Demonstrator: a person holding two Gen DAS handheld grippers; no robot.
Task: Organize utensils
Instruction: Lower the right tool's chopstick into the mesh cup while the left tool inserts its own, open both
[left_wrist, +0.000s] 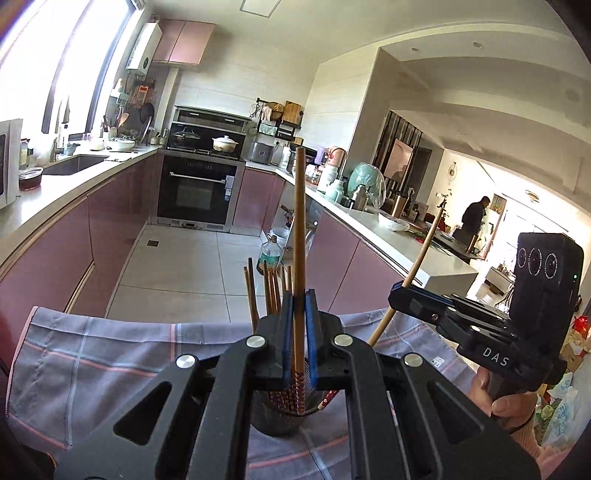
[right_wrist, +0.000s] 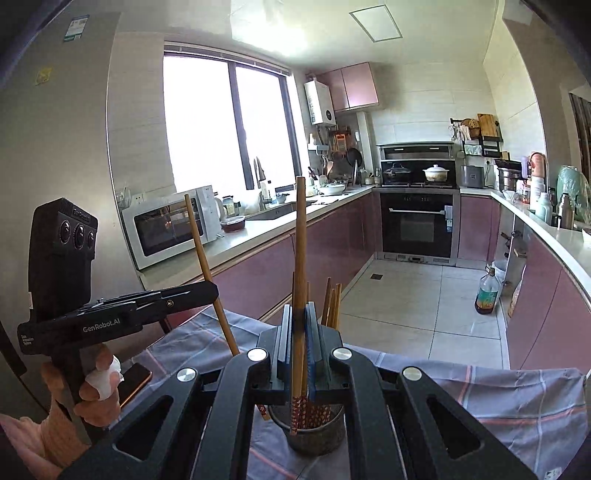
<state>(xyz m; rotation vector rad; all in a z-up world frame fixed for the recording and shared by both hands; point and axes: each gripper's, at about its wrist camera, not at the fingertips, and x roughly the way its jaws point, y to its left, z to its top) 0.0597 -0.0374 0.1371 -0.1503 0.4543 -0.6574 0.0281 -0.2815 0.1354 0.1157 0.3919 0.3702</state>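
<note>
Both grippers hover over a grey metal utensil cup (left_wrist: 275, 415) on a checked cloth; the cup also shows in the right wrist view (right_wrist: 314, 435). My left gripper (left_wrist: 299, 317) is shut on a brown chopstick (left_wrist: 300, 229) with a red patterned end, held upright over the cup. My right gripper (right_wrist: 299, 328) is shut on another chopstick (right_wrist: 299, 243), also upright over the cup. Several more chopsticks (left_wrist: 273, 291) stand in the cup. The right gripper appears in the left view (left_wrist: 406, 295), the left gripper in the right view (right_wrist: 207, 295).
The grey checked cloth (left_wrist: 110, 354) covers the table. A phone (right_wrist: 135, 380) lies on it near my left hand. Kitchen counters (left_wrist: 74, 184), an oven (left_wrist: 197, 192) and a tiled floor (left_wrist: 177, 266) lie beyond. An oil bottle (right_wrist: 487, 291) stands on the floor.
</note>
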